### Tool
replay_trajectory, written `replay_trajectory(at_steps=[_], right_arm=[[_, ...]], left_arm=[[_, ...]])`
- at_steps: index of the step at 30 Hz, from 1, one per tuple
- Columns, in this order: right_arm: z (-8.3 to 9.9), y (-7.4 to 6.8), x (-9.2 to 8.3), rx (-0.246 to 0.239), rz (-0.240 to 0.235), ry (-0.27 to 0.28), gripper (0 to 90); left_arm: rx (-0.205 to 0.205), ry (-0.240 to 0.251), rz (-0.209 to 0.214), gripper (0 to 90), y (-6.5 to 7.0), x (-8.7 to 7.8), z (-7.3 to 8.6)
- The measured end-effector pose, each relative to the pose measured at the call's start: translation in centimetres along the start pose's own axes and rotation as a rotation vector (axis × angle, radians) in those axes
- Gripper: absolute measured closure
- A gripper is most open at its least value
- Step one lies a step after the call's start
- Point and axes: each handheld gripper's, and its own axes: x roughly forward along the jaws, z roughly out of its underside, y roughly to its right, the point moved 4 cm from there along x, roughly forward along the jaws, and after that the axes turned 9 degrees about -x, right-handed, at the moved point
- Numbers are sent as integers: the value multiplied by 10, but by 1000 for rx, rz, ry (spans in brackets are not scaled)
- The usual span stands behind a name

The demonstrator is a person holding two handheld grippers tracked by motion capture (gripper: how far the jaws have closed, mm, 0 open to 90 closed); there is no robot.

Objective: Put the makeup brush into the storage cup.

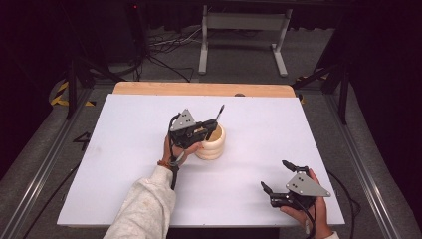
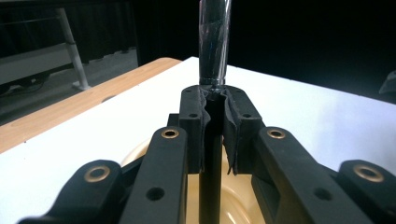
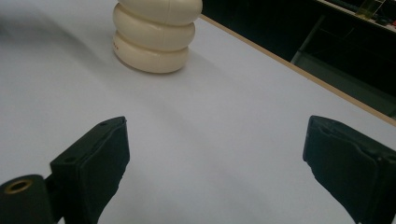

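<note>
Clamping dark rod (image 2: 214,42), possibly pen, left gripper (image 1: 213,125) sits over ribbed cream holder (image 1: 213,148). Right gripper (image 1: 276,175) spread wide above white table (image 1: 124,149).

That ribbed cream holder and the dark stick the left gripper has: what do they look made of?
Holder: probably glazed ceramic or glossy plastic; smooth cream rings with a soft sheen. Stick: dark, shiny, cylindrical, likely plastic or coated metal; I can't tell which. Left gripper is clamped on it.
</note>
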Motion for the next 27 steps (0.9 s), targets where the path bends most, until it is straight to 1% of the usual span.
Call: replay_trajectory(at_steps=[2,5,7,11,12,13,16,20,23,24,25,27], right_arm=[[0,0,0,-1,-1,-1,82],[0,-1,0,-6,-1,-2,83],[0,0,0,-2,1,-2,82],[0,0,0,2,2,-2,82],[0,0,0,2,2,-2,82],[0,0,0,0,1,-3,83],[0,0,0,-4,2,0,83],[0,1,0,-2,4,-1,83],[0,0,0,-2,2,-1,83],[0,0,0,-3,2,-1,83],[0,0,0,-3,0,-1,83],[0,0,0,-4,0,-1,83]], left_arm=[[6,-6,-3,792,0,-1,3],[-1,-6,0,792,0,-2,6],[1,-15,1,792,0,-2,9],[5,-17,-1,791,0,-2,12],[-3,-18,3,791,0,-2,13],[6,-24,-2,791,0,-2,14],[1,-31,-3,791,1,-2,16],[-8,-28,-3,791,1,-3,16],[-1,-33,-7,791,2,-3,16],[8,-34,-8,791,1,-3,16],[9,-31,-14,791,2,-2,16],[3,-29,-11,790,3,-2,16]])
